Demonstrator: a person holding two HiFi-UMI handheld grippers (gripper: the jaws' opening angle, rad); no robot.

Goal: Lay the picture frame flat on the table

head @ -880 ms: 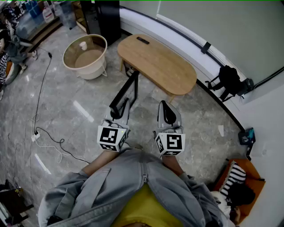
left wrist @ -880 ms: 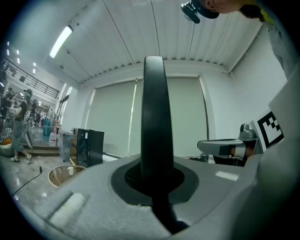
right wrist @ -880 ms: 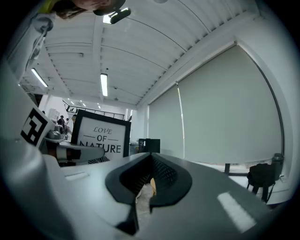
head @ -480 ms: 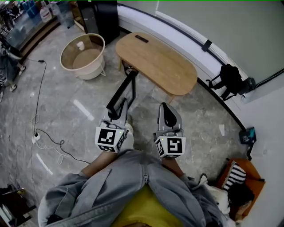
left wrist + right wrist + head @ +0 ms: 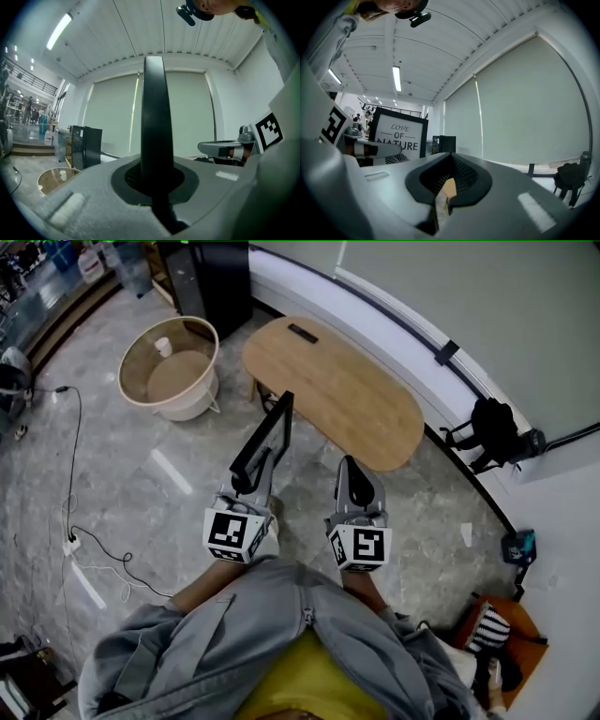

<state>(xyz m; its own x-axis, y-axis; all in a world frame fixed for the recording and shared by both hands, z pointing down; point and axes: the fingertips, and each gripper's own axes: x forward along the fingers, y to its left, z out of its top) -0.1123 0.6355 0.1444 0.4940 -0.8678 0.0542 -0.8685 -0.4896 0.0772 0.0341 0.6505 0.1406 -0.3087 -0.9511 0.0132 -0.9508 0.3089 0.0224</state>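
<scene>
Left jaws: we see the left gripper (image 5: 251, 476) closed on the picture frame (image 5: 265, 435). In its own view the frame's dark edge (image 5: 154, 126) rises straight up out of the nip.
Picture frame: it is black and upright, held by its lower end and reaching forward and up from the left jaws. It is up in the air, not lying on the desk (image 5: 342, 390). Its printed face is turned toward the right jaws, and the right gripper view shows that print (image 5: 399, 135) off to the left.
Right jaws: we find the right gripper (image 5: 353, 476) pressed together with nothing held. In its own view only a thin slit (image 5: 445, 185) shows between the dark pads.
Grippers together: the two sit side by side and level, just in front of our grey-sleeved arms.
Desk: an oval wooden top, ahead of both jaws. In the head view the frame's far end overlaps its near edge. A small dark flat thing (image 5: 302, 332) lies at the far end.
Left of the left jaws: a round beige basket (image 5: 169, 381) with a clear top stands on the floor, a small white cup (image 5: 165, 346) on it.
Right of the right jaws: a black backpack (image 5: 492, 427) rests against the wall.
</scene>
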